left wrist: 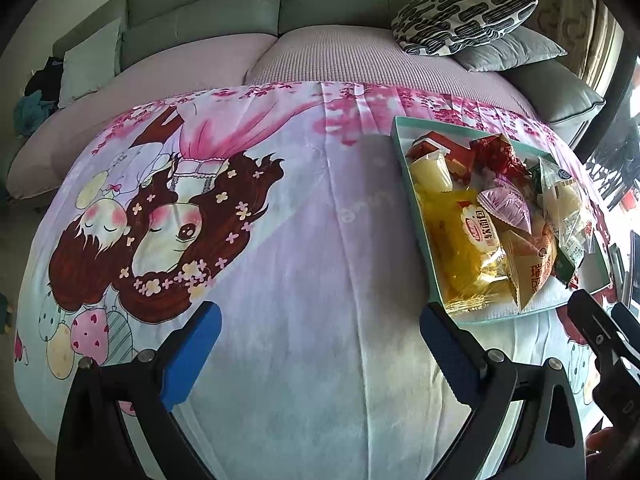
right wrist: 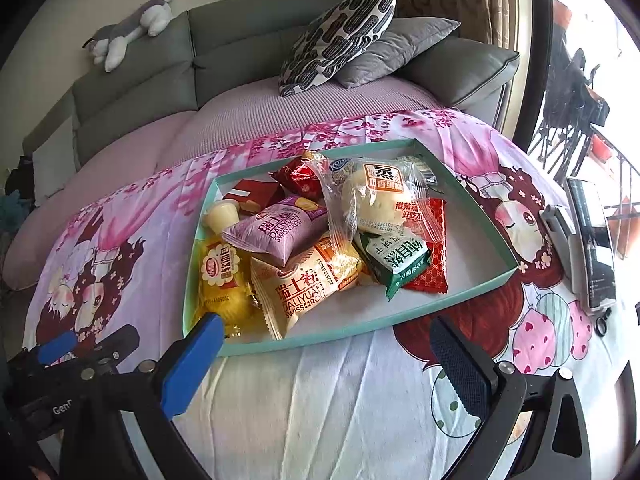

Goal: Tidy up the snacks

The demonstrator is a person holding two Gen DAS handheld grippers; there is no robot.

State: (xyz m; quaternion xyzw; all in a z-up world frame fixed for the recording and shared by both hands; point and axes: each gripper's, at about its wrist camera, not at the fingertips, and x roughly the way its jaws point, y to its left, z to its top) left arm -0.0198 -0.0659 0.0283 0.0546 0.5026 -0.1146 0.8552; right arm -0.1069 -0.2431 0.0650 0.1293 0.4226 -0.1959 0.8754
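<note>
Two grippers, left (left wrist: 318, 350) and right (right wrist: 326, 360), are hovering with fingers spread and empty before the teal tray (right wrist: 472, 196) of heaped snack packets (right wrist: 304, 236), likely finishing up or choosing one.

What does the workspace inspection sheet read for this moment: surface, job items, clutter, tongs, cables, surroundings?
Surface: cartoon-print cloth over the table.
Job's things: teal tray piled with wrapped snacks; purple Swiss roll pack on top, jelly cup at the far left corner.
Clutter: phone on a stand, right of the tray.
Tongs: left tongs and right tongs open, empty.
Cables: nothing seen.
Surroundings: sofa, patterned cushion, plush toy.
</note>
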